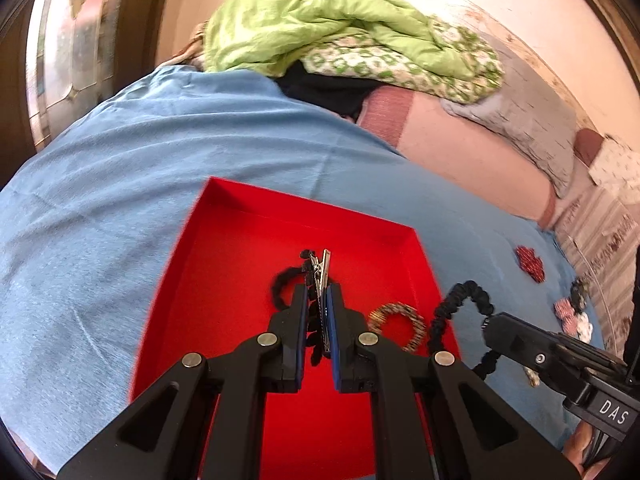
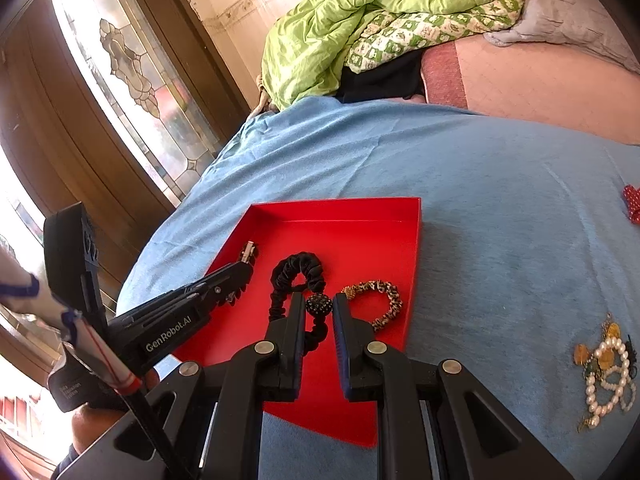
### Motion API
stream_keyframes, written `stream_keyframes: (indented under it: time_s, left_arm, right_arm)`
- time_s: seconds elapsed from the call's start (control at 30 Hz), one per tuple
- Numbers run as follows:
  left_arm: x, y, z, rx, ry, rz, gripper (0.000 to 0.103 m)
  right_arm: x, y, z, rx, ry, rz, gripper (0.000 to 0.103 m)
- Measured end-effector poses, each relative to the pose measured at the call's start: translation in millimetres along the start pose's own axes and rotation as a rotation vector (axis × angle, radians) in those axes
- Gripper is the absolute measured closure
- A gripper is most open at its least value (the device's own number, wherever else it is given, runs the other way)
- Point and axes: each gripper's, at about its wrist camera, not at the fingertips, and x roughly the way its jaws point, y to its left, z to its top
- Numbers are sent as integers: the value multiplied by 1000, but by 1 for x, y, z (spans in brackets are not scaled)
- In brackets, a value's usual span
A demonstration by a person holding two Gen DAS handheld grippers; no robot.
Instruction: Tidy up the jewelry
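Note:
A red tray point(image 1: 224, 280) point(image 2: 360, 216) lies on a blue cloth. My left gripper point(image 1: 318, 294) is shut on a silver hair clip point(image 1: 322, 272) with black trim, held over the tray; it also shows in the right wrist view point(image 2: 240, 274). My right gripper point(image 2: 319, 304) is shut on a black scrunchie band point(image 2: 298, 270) by its black beaded ball point(image 2: 319, 304), over the tray's near part. In the left wrist view the band point(image 1: 460, 300) hangs from the right gripper point(image 1: 490, 322). A leopard-print scrunchie point(image 2: 378, 298) point(image 1: 396, 320) lies in the tray.
On the cloth to the right lie a pearl and gold jewelry pile point(image 2: 606, 372), a red sequined piece point(image 1: 530, 262) point(image 2: 632, 202) and a pink and white piece point(image 1: 572, 312). A green quilt point(image 1: 320, 28) sits behind. A glass door point(image 2: 132, 68) stands at left.

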Motion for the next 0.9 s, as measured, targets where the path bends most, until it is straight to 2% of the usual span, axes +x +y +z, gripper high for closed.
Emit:
stream_keyframes:
  time_s: [0.23, 0.5, 0.67, 0.9]
  left_arm:
    - [18, 23, 14, -60, 39, 11, 94]
    - [41, 48, 25, -124, 93, 27, 94]
    - [46, 39, 24, -93, 112, 29, 94]
    - [53, 36, 21, -76, 135, 66, 94]
  right_arm:
    - [22, 2, 23, 0, 16, -13, 88]
    - [67, -4, 52, 25, 80, -78, 88]
    - [97, -11, 59, 29, 117, -148, 88]
    - [117, -20, 54, 44, 166, -178, 87]
